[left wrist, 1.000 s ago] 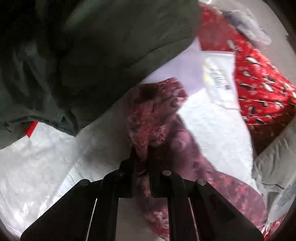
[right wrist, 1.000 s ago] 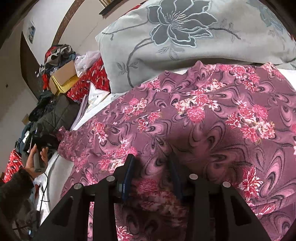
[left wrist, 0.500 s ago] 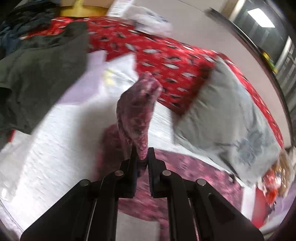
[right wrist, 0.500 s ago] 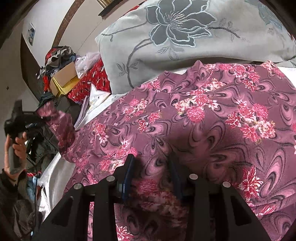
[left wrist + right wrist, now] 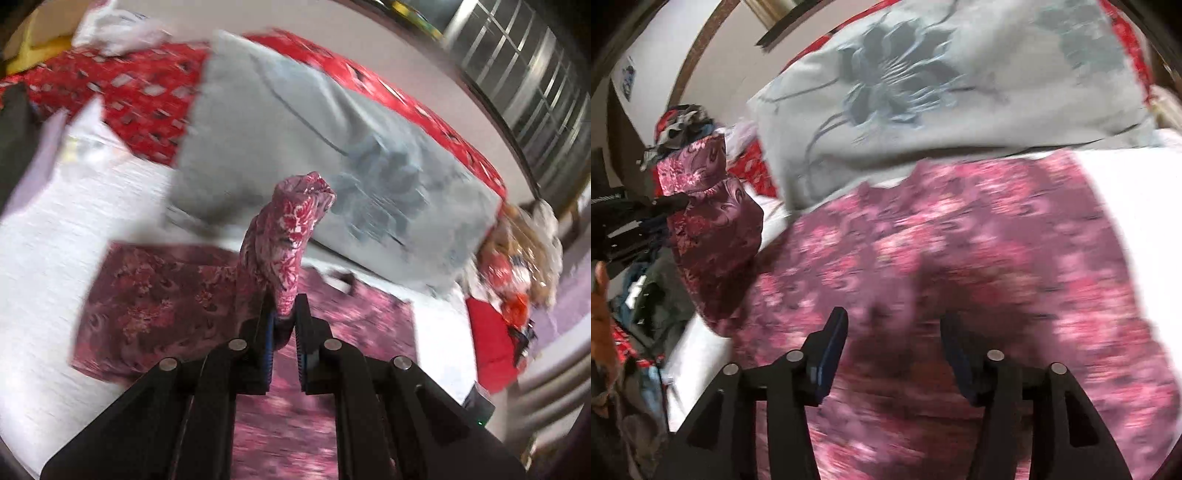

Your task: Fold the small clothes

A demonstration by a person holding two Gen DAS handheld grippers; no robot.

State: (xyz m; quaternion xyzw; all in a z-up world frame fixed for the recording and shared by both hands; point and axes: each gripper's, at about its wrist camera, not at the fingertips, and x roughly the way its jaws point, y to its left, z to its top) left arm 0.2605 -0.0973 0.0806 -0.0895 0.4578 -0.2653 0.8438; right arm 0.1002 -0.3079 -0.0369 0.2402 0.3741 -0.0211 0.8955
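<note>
The left gripper [image 5: 284,325] is clenched on one end of the flowered garment [image 5: 960,258], holding it up so this part can go over the rest. The lifted end [image 5: 291,229] rises toward 12 o'clock. The garment lies on the white bed sheet [image 5: 55,229], below the grey pillow [image 5: 942,81] (its long axis seems from 8 to 2 o'clock). The right gripper [image 5: 892,354] is opening, with no cloth pinched.

The garment [image 5: 960,258] lies on the bed sheet [image 5: 55,240], with the pillow [image 5: 942,92] just behind it.
</note>
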